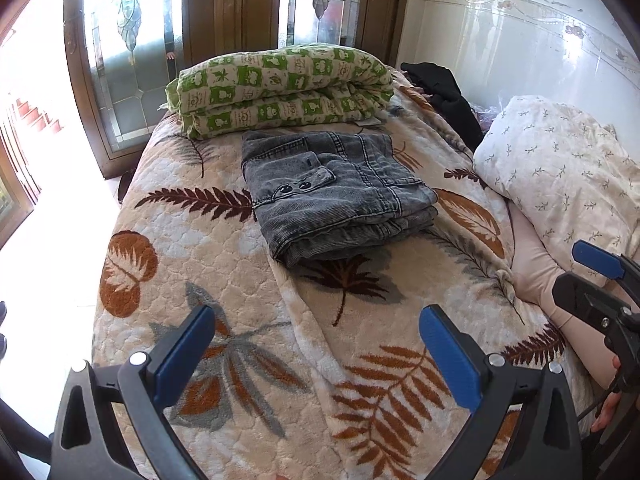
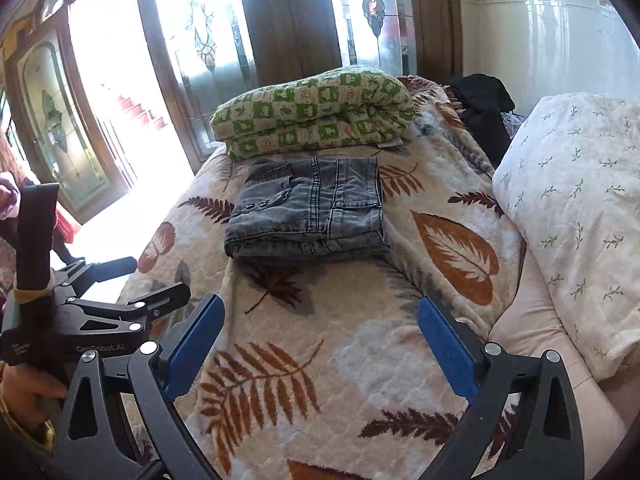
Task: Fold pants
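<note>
Grey denim pants (image 1: 332, 196) lie folded into a compact stack on the leaf-patterned blanket (image 1: 224, 280), in the middle of the bed. The right wrist view shows the same stack (image 2: 308, 212) ahead of the fingers. My left gripper (image 1: 320, 356) hovers over the blanket well short of the pants, open, with nothing between its blue pads. My right gripper (image 2: 320, 344) is likewise open and empty, held back from the stack. The right gripper also shows at the right edge of the left view (image 1: 600, 280), and the left gripper at the left edge of the right view (image 2: 100, 304).
A folded green-and-white checked quilt (image 1: 280, 88) lies just beyond the pants. A floral pillow (image 1: 560, 176) sits at the right, dark clothing (image 1: 444, 92) behind it by the tiled wall. Wooden doors with stained glass (image 1: 132, 64) stand past the bed. A hand (image 2: 28, 392) holds the left gripper.
</note>
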The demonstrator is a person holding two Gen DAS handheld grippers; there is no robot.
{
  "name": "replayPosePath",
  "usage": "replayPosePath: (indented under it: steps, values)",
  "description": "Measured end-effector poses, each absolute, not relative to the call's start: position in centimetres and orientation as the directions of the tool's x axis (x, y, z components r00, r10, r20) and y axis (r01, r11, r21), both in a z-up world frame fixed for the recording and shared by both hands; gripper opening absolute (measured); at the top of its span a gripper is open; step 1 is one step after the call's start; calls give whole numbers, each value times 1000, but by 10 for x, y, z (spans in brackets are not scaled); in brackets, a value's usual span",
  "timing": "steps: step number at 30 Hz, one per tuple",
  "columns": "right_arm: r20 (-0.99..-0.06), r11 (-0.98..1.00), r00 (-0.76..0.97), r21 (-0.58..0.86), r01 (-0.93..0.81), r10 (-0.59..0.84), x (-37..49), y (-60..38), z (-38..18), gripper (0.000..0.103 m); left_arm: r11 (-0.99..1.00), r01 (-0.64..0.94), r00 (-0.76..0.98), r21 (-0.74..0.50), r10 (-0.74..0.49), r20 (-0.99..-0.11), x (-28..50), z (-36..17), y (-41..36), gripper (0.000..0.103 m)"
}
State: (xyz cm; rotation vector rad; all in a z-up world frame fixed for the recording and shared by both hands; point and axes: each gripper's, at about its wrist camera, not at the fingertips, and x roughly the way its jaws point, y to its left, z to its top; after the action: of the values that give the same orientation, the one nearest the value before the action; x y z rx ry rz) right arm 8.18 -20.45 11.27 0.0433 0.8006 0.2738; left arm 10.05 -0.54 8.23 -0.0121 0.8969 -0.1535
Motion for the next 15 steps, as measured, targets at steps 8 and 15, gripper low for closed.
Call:
replayPosePath:
  steps: [8,15]
  values:
    - [-703,964,663,143,-225,259,77,-203,115,98,985,148,619,-94,-166,-767,95,88,-5,103]
    - [-701,964,665,139,-226,258,69,-203,121,98,986,145,605,-82,-154,-781,89,89,-5,103]
